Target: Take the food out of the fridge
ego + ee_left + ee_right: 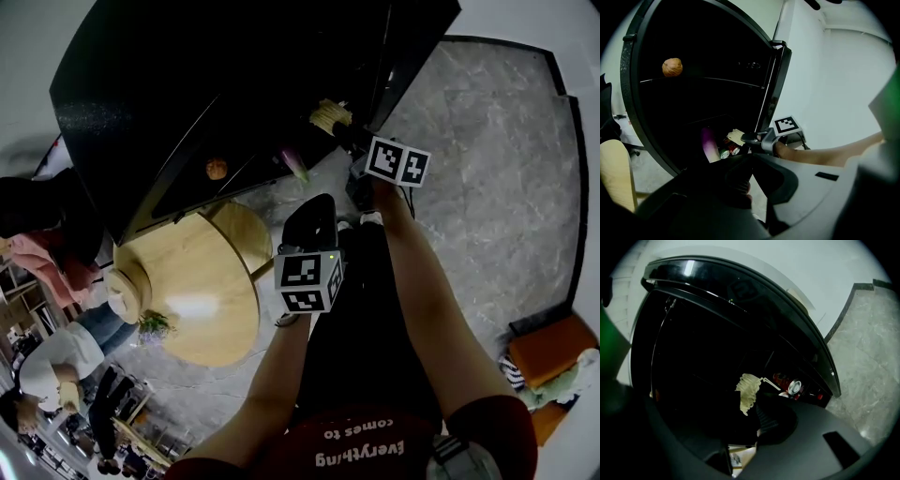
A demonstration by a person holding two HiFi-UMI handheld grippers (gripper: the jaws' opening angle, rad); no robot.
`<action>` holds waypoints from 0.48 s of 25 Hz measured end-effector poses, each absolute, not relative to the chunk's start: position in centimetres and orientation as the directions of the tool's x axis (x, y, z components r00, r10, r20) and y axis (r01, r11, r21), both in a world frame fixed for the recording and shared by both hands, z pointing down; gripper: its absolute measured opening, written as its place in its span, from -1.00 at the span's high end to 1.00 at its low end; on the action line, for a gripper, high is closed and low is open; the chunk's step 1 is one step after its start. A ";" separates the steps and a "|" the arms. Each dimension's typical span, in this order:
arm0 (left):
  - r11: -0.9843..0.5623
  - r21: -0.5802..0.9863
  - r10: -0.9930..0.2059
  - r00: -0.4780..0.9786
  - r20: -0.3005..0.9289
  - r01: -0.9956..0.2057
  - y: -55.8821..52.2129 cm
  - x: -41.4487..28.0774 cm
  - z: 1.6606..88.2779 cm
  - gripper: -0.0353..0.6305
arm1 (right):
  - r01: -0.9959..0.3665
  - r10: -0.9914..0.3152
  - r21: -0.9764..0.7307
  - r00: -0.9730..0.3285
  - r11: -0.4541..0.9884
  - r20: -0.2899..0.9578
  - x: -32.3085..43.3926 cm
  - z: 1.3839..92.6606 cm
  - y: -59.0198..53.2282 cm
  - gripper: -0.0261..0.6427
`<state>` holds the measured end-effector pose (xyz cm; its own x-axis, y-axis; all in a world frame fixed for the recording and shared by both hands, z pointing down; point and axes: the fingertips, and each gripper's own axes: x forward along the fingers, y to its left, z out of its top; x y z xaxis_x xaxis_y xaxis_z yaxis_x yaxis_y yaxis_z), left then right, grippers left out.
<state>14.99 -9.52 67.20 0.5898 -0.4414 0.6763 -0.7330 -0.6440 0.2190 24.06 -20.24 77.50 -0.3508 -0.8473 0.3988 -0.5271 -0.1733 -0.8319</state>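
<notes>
The black fridge (pixel 141 103) stands open. A pale noodle-like bundle (pixel 748 391) lies low inside it, and my right gripper (pixel 753 405) is shut on it; from the left gripper view its fingertips (pixel 746 137) meet the bundle (pixel 734 135). An orange round food (pixel 672 67) sits alone on an upper shelf. A purple vegetable (pixel 708 143) leans low in the fridge. My left gripper (pixel 740 182) hangs outside the fridge, below the right one; its dark jaws are hard to read.
Drink cans (pixel 792 386) lie beside the bundle on the bottom level. A round wooden table (pixel 202 281) stands left of me, close to the fridge door. The floor (pixel 497 197) is grey stone. People sit at the far left.
</notes>
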 end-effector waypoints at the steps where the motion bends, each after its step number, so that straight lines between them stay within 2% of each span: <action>1: -0.645 0.219 -0.437 0.589 0.680 -0.732 -9.5 15.0 67.4 0.89 | -0.507 -0.860 -0.845 -0.345 -0.167 0.377 24.2 77.2 -20.3 0.62; 5: -0.649 0.216 -0.431 0.587 0.685 -0.729 -9.5 15.0 67.7 0.89 | -0.425 -0.892 -0.892 -0.328 -0.154 0.310 24.5 76.6 -20.5 0.75; 12: -0.650 0.211 -0.456 0.597 0.660 -0.730 -10.4 15.2 66.0 0.89 | -0.363 -0.903 -0.924 -0.348 -0.118 0.252 24.2 74.9 -19.8 0.80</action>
